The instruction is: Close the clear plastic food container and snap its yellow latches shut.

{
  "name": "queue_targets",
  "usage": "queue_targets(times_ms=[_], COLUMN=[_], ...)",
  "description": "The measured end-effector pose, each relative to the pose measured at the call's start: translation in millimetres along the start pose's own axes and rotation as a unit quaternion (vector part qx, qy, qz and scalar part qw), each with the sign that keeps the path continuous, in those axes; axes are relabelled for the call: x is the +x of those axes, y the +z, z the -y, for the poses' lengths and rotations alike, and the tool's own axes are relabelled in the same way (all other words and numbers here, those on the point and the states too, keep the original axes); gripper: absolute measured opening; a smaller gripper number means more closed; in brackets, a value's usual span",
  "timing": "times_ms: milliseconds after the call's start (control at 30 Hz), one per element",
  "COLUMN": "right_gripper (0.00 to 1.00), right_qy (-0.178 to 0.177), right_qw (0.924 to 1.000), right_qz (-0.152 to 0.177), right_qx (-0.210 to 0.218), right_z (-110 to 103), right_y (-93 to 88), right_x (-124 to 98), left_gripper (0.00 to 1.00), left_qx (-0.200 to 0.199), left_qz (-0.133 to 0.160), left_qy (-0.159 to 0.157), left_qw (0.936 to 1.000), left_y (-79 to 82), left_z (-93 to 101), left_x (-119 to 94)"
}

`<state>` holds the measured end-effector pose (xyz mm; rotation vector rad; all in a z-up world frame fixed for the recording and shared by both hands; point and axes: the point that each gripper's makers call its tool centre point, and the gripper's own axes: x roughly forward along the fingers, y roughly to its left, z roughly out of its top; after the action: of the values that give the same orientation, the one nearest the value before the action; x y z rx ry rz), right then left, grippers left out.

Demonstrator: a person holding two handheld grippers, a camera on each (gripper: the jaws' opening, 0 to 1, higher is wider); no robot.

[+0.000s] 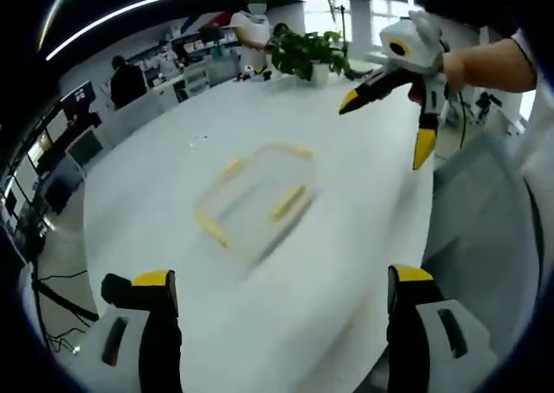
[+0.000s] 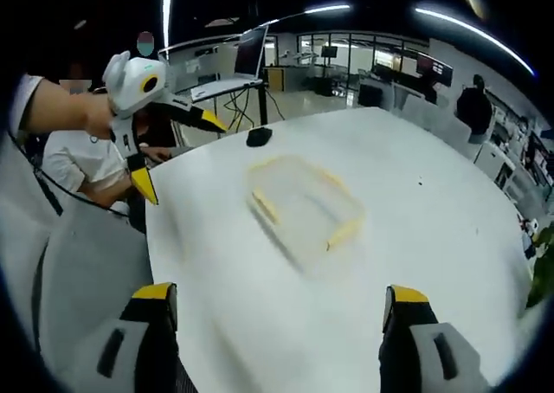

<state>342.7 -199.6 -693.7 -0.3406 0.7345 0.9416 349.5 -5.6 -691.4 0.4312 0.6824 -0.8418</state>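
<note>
One clear container (image 1: 255, 201) lying diagonally

Left gripper (image 1: 281, 293): own jaws rise from bottom edge of left gripper view, yellow-tipped, set wide apart, nothing between them. Same gripper (image 2: 177, 155) seen upper left of right gripper view, held aloft by bare forearm (image 2: 61, 107) entering from left edge, jaws splayed, holding nothing.

Right gripper (image 2: 279, 302): own jaws at bottom of right gripper view, spread wide, holding nothing. Seen again (image 1: 385, 133) upper right of left gripper view, jaws parted, gripped by hand (image 1: 446, 68), forearm extending to right edge.
</note>
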Motion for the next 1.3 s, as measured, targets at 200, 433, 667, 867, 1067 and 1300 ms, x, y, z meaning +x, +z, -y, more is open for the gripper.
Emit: queue_targets(times_ms=[200,433,667,867,1067,1300], right_gripper=[0.99,0.99,0.99,0.99,0.99,0.99], right_qy=[-0.018,-0.036,-0.046,-0.068,-0.088,-0.097], right_qw=[0.9997,0.9989,0.9983,0.9944,0.9911,0.9895], right_qz=[0.014,0.024,0.028,0.061,0.073,0.075], right_qx=[0.008,0.019,0.022,0.052,0.070,0.076], right_z=[-6.6,-15.0,-29.5,-35.1,-36.7,-38.1], right_y=[-14.9,-30.9,-43.4,-43.5,-48.5,-53.2], right_x=[-22.4,-45.3,-65.9,-91.3,-110.1,-116.5], left_gripper=[0.99,0.98,0.98,0.98,0.98,0.97], left_qx=[-0.022,-0.042,-0.059,-0.088,-0.112,-0.117], left_qz=[0.013,0.016,0.014,0.020,0.021,0.029], left_qy=[0.013,0.035,0.042,0.047,0.063,0.073], left_qw=[0.9996,0.9984,0.9972,0.9948,0.9915,0.9900], left_y=[-10.9,-25.5,-37.8,-51.1,-60.6,-59.1], left_z=[14.2,24.7,42.9,61.5,64.6,61.5], left_x=[-15.7,-36.7,-59.8,-75.3,-86.4,-92.1])
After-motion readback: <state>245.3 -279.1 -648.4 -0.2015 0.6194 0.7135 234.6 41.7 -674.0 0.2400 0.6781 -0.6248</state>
